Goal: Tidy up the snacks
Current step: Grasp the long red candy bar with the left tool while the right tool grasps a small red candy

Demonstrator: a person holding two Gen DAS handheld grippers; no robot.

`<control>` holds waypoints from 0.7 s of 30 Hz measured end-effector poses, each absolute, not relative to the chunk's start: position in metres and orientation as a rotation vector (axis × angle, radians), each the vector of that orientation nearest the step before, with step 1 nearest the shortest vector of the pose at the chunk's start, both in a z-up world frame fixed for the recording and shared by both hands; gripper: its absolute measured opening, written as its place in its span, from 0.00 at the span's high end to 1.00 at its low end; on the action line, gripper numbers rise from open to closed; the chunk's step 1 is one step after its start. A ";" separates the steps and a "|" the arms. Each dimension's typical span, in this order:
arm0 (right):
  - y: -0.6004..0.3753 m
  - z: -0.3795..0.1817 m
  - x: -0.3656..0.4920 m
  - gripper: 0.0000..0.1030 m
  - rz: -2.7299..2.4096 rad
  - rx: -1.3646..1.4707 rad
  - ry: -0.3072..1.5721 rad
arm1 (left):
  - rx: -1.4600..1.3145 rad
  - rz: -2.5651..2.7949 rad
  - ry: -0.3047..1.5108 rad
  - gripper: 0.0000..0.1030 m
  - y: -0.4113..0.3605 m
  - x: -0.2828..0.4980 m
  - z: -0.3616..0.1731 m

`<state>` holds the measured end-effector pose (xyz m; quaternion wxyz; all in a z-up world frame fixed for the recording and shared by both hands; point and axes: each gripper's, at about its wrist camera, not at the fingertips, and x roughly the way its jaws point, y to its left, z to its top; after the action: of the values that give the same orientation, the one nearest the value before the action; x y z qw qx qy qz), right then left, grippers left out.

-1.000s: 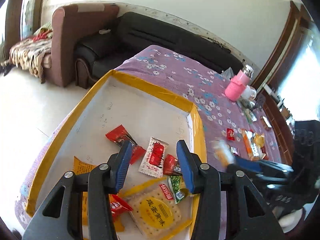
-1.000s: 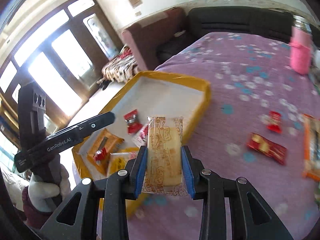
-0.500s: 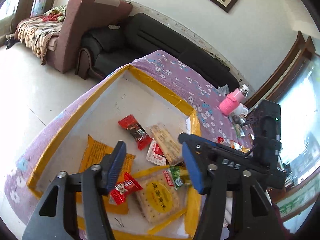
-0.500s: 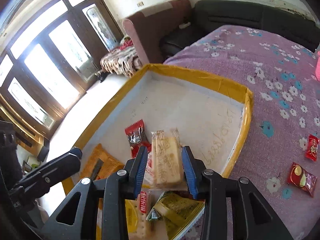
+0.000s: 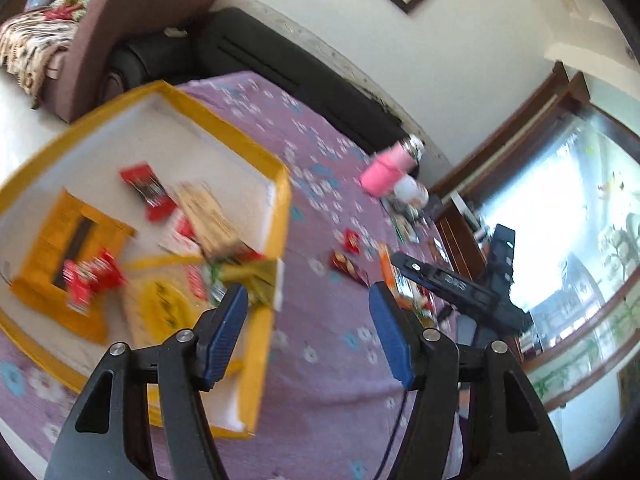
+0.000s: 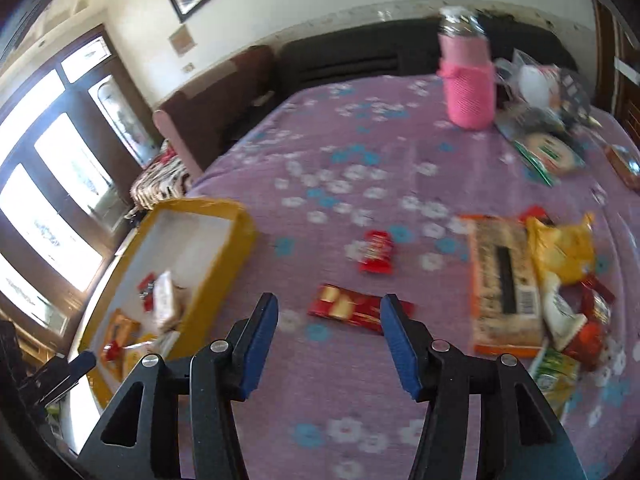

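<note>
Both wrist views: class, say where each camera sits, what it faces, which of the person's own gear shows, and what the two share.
Left wrist: sits behind the open left claw, faces the yellow tray and purple cloth; the right claw's body shows.
Right wrist: sits behind the open right claw, faces the cloth and a red packet; part of the left claw shows at lower left.
Shared: tray, pink bottle, loose snacks.
</note>
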<state>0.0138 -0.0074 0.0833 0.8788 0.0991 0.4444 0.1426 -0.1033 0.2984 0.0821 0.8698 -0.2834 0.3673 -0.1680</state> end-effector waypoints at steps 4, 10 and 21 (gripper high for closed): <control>-0.013 0.063 0.031 0.46 0.291 0.183 0.954 | -0.561 -0.377 0.796 0.40 0.282 -0.104 0.082; 0.007 0.028 0.071 0.46 0.303 0.192 1.027 | -0.539 -0.355 0.799 0.40 0.282 -0.109 0.084; 0.005 0.053 0.050 0.61 0.432 0.246 1.031 | -0.490 -0.397 0.834 0.40 0.262 -0.095 0.072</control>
<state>0.0497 0.0049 0.0526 0.8406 0.1163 0.4880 0.2044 -0.0954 0.2617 0.0723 0.8664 -0.2340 0.3982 -0.1897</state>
